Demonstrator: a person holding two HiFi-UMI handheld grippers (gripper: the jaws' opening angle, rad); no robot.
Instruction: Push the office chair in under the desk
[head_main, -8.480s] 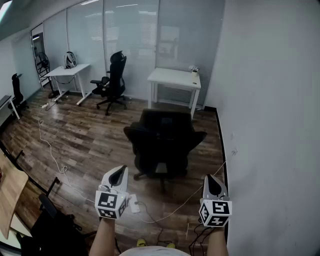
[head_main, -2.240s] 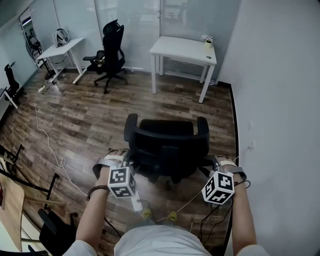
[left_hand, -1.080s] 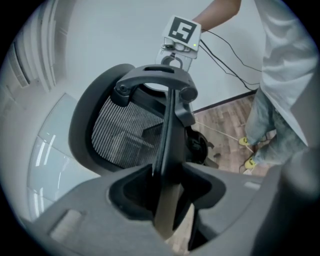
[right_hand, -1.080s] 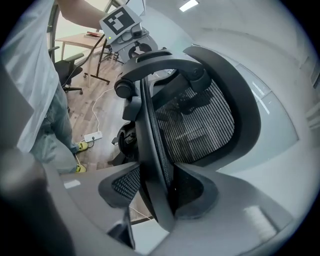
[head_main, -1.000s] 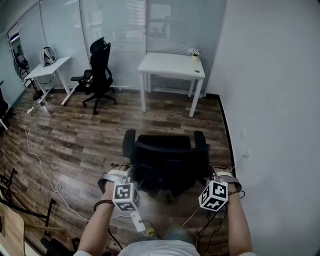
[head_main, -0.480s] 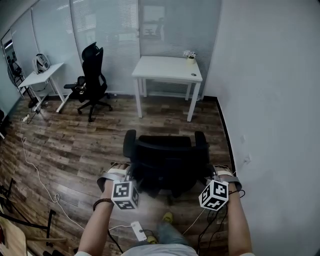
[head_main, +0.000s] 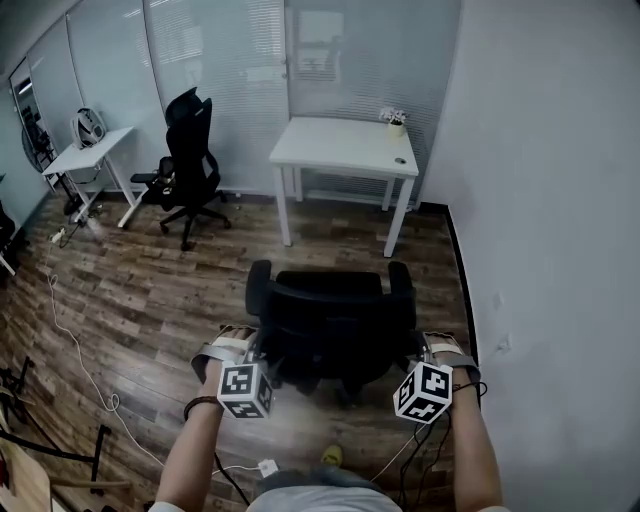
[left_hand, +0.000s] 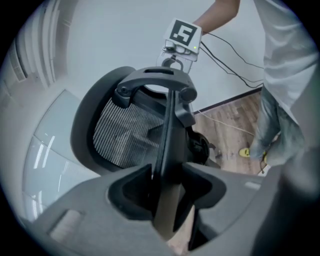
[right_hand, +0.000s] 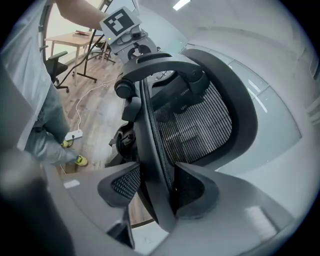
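Clamps left claw (left_hand: 170, 200) and right claw (right_hand: 160, 195) on thin backrest rim (right_hand: 150, 150) of office chair (head_main: 330, 318), well short of white tabletop (head_main: 345, 150). Could swivel under uneven push, knock armrests (head_main: 259, 285) into tabletop legs (head_main: 392, 228), or slip off that narrow rim.

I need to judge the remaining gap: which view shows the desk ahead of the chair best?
The head view: the desk stands whole at the far wall, beyond the office chair. Neither gripper view shows it; the backrest fills them.
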